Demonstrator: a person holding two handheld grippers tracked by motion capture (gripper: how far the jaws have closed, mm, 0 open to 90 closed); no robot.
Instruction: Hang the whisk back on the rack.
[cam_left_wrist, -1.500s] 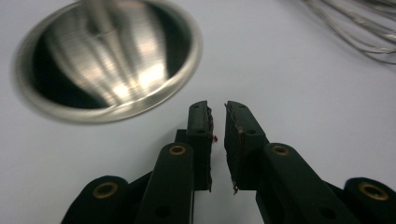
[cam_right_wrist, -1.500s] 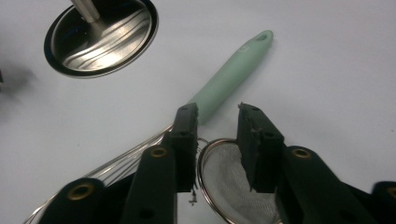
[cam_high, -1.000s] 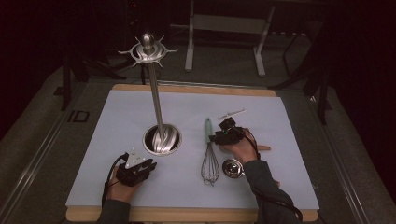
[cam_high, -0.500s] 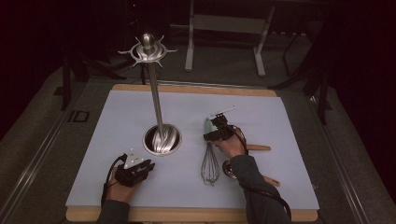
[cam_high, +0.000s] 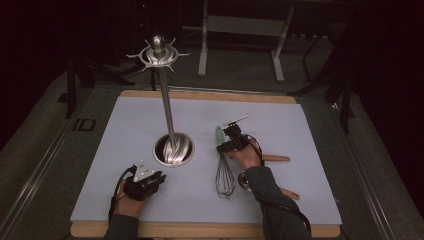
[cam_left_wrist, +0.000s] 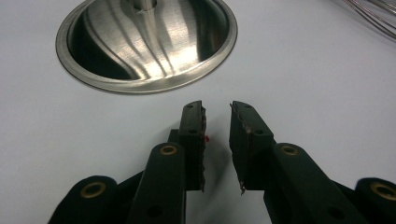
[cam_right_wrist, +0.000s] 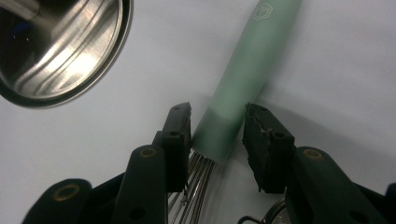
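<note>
right gripper (cam_high: 227, 138) astride the whisk (cam_high: 224, 170) handle, left gripper (cam_high: 145, 181) idle near the steel stand base (cam_high: 173, 149)

the whisk lies flat on the white mat (cam_high: 300, 130), right of the round base, its pale green handle (cam_right_wrist: 247, 70) pointing away from the person and its wires toward them. the right gripper's jaws have just been opening; they sit wide on either side of the handle's lower end, pads apart from it. the left gripper rests low on the mat, jaws narrowly parted around nothing. two wooden-handled tools (cam_high: 276, 158) lie beside the right hand.

light: dim, dark surround | glare: steel base (cam_left_wrist: 144, 44) | focus: soft
</note>
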